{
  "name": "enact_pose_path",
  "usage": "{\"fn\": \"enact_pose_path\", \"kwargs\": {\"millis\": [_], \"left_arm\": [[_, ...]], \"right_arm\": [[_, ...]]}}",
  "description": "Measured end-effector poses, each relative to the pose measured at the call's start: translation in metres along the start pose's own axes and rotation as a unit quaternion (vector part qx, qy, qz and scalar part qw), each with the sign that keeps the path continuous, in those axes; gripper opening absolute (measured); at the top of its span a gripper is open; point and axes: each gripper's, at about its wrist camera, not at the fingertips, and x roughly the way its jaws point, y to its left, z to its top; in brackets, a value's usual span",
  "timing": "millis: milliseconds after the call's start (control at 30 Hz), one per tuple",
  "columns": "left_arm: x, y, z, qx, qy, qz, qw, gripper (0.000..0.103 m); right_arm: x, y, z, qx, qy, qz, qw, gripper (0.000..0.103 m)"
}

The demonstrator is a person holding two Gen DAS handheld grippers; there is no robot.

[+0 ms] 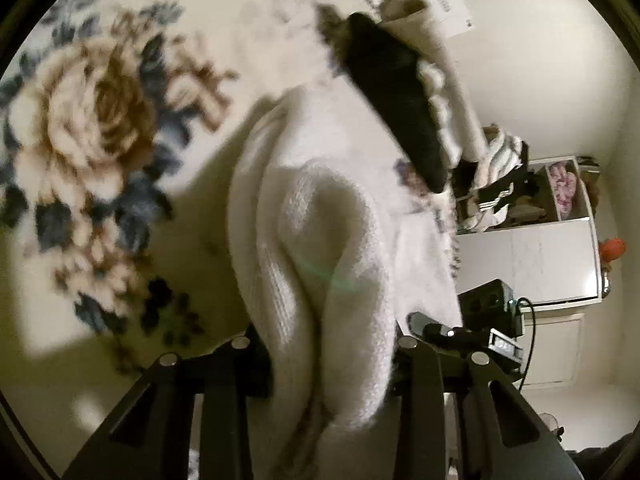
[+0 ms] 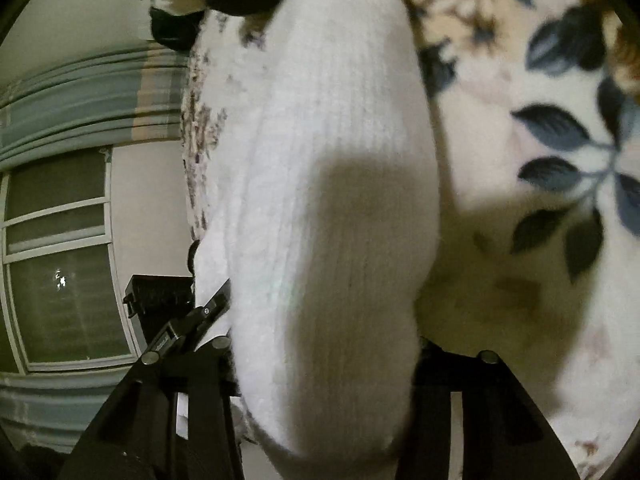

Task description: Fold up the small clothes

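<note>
Your left gripper (image 1: 324,364) and right gripper (image 2: 324,364) each clench the white ribbed sock (image 1: 320,248). It stretches lengthwise away from both over the floral blanket (image 1: 88,112), beside a black sock (image 1: 392,96).

sock (image 1: 320,248): white knit cloth, ribbed and fuzzy, in my fingers
blanket (image 1: 80,120): soft fleecy cloth with flowers
my fingers (image 1: 420,392): black matt plastic, shiny metal bolts
dark sock (image 1: 392,104): black soft cloth
</note>
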Motion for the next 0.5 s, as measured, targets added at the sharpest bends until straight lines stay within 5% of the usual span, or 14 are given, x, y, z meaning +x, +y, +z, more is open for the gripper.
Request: {"fn": "enact_pose_path", "kwargs": {"millis": [233, 500], "left_arm": [[-0.042, -0.073, 0.016, 0.034, -0.015, -0.025, 0.999, 0.03], [-0.085, -0.186, 0.07, 0.087, -0.047, -0.059, 0.9933, 0.03]], "right_arm": [[-0.061, 0.059, -0.012, -0.026, -0.03, 0.012, 0.999, 0.047], [-0.158, 0.16, 0.009, -0.076, -0.092, 0.04, 0.992, 0.047]]}}
